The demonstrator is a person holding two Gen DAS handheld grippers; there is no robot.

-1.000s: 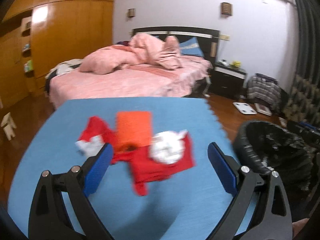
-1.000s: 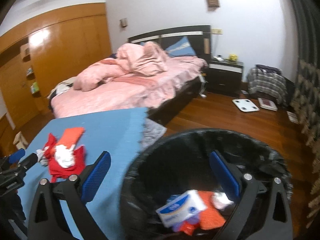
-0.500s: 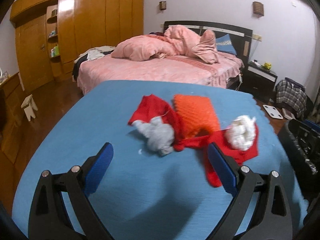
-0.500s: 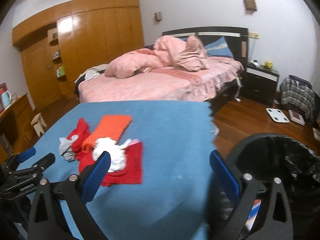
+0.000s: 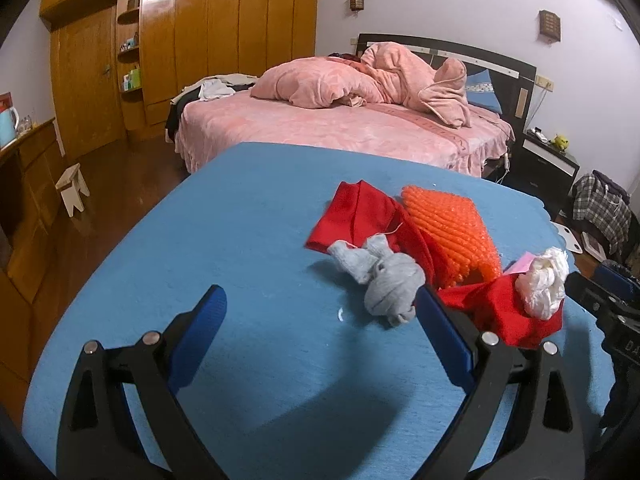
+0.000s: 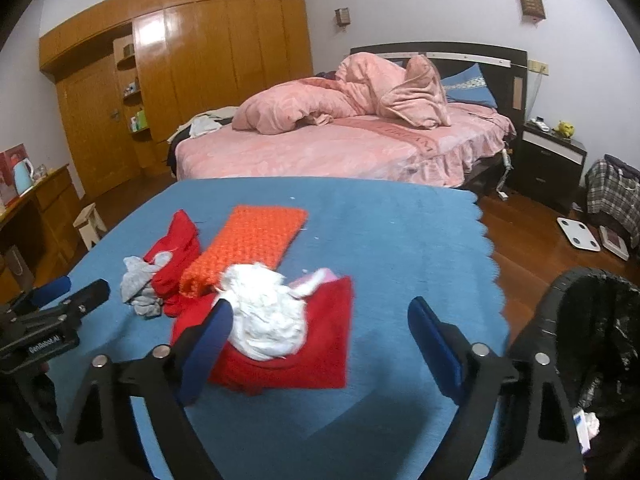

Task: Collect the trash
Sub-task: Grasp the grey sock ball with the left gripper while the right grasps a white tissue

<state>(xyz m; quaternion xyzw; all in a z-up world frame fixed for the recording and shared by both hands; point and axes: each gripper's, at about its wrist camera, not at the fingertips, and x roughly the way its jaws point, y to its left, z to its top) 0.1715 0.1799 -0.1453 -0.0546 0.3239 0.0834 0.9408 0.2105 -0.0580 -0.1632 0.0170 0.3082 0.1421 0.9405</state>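
Both grippers tilt down over the mat [image 5: 248,216]. Left gripper [image 5: 320,312] gapes empty; right gripper [image 6: 320,320], jaws just narrowing, grasps nothing, its left finger beside the wad [image 6: 264,316]

The right gripper [image 6: 316,336] swung from the trash bin [image 6: 576,328] to the white wad [image 6: 264,320], jaws just narrowing, empty.

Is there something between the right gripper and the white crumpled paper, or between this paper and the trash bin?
Nothing visible blocks either path. The right gripper is open just short of the white crumpled paper, which lies on the red cloth. Only bare blue mat separates it from the trash bin, beside the mat's edge.
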